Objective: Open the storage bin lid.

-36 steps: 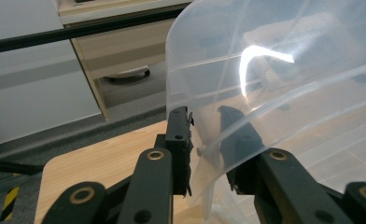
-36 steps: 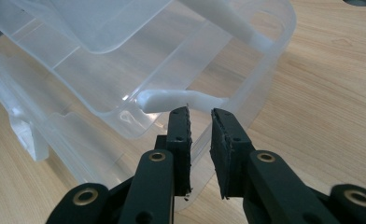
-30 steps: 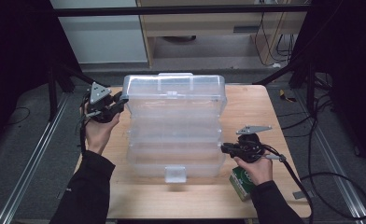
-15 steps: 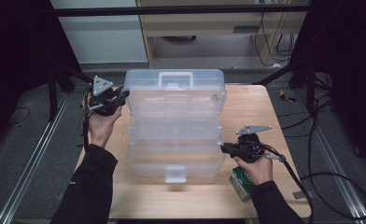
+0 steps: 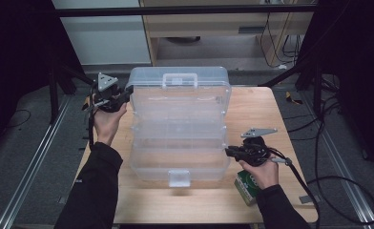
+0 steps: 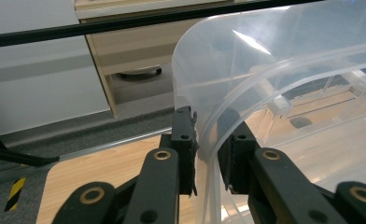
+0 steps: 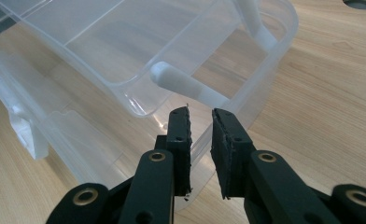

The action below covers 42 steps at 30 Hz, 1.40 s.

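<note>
clear plastic tiered box (image 5: 178, 126) standing open in the middle of the wooden table (image 5: 261, 107).

the left gripper (image 5: 123, 95) pinches the rim of the box's lid at its far left corner, one jaw on either side of the wall. the right gripper (image 5: 230, 151) sits at the base's right edge, jaws narrowly parted over the rim, not clearly biting. a green carton (image 5: 246, 186) lies just beside the right hand (image 5: 261, 171); a cabinet (image 5: 209, 24) stands beyond the table.
</note>
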Each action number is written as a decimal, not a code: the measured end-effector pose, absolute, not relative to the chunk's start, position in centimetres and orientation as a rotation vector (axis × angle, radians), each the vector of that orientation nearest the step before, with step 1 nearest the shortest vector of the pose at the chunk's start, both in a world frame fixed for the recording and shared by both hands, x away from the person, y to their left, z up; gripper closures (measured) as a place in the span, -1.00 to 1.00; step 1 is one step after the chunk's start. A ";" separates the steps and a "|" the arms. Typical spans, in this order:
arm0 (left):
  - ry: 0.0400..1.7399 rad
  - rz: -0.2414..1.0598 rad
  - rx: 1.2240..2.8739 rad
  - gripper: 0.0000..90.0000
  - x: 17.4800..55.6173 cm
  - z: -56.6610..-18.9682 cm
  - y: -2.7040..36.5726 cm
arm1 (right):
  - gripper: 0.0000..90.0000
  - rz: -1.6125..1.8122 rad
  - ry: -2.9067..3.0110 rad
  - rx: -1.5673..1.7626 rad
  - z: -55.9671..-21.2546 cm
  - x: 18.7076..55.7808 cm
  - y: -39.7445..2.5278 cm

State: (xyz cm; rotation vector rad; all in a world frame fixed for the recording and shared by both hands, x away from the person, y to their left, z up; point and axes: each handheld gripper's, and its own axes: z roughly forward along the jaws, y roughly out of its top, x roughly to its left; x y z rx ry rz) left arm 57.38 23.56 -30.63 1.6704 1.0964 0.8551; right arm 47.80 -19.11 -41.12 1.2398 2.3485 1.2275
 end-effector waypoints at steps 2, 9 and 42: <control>1.098 0.857 1.671 0.72 57.5 -30.6 23.5 | 0.72 1.228 2.349 1.237 -41.1 47.8 -19.1; 1.116 0.866 1.669 0.73 58.2 -30.5 23.3 | 0.72 1.225 2.355 1.241 -41.1 47.8 -19.1; 1.191 0.847 1.663 0.76 63.3 -31.4 22.6 | 0.72 1.208 2.353 1.236 -41.0 47.9 -19.1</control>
